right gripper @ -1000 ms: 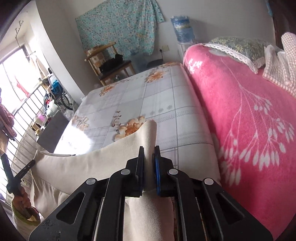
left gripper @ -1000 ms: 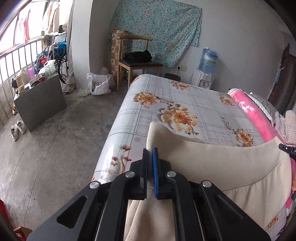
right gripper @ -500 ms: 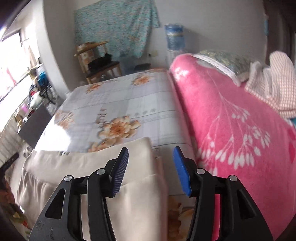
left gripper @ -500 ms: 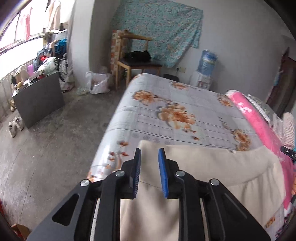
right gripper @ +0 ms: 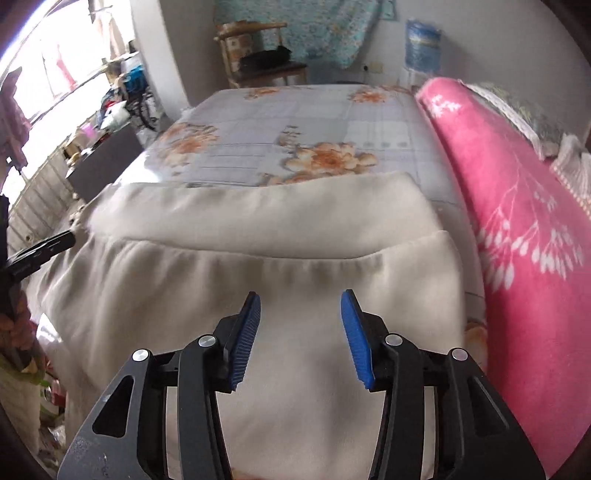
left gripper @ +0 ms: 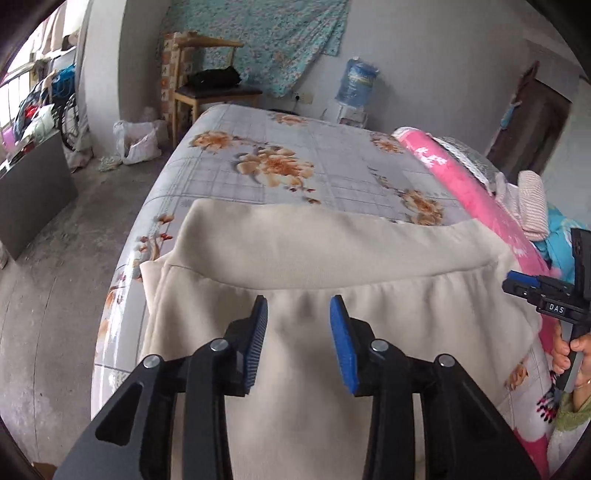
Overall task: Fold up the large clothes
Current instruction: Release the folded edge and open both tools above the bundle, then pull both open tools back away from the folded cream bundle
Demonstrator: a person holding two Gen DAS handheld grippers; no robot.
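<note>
Floor (left gripper: 55,295): bare grey concrete along the left side of the bed.
Dark cabinet (left gripper: 29,184): stands on the floor at far left, by the railing.
White bag (left gripper: 136,142): slumped on the floor near the chair legs.
Chair (left gripper: 214,92): wooden, against the far wall, with a dark bundle on its seat.
Patterned cloth (left gripper: 266,33): teal, hung on the wall behind the chair.
Bed (left gripper: 295,147): covered by a grey checked sheet with orange flowers; its far half is bare.
Cream garment (left gripper: 314,258): spread across the near half of the bed, its wide ribbed band lying towards the far end and the gathered body running back under both cameras; the left side droops over the bed's edge.
Left tongs (left gripper: 298,317): jaws apart at a middling width after opening further just now; the blue pads hover over the garment below the band, with cloth seen behind the gap and nothing pinched.
Right tongs (right gripper: 301,314): jaws apart at a similar width, having drawn in a little; they hang above the garment's right part, pads clear of the cloth. In the left wrist view these tongs (left gripper: 517,280) show at the right edge, gripped by a hand (left gripper: 569,347).
Water bottle (left gripper: 358,85): blue, on a dispenser by the far wall.
Pink blanket (right gripper: 524,221): rolled along the bed's right side, just beside the garment's right edge.
Pillow (right gripper: 517,107): on top of the blanket at the far end.
</note>
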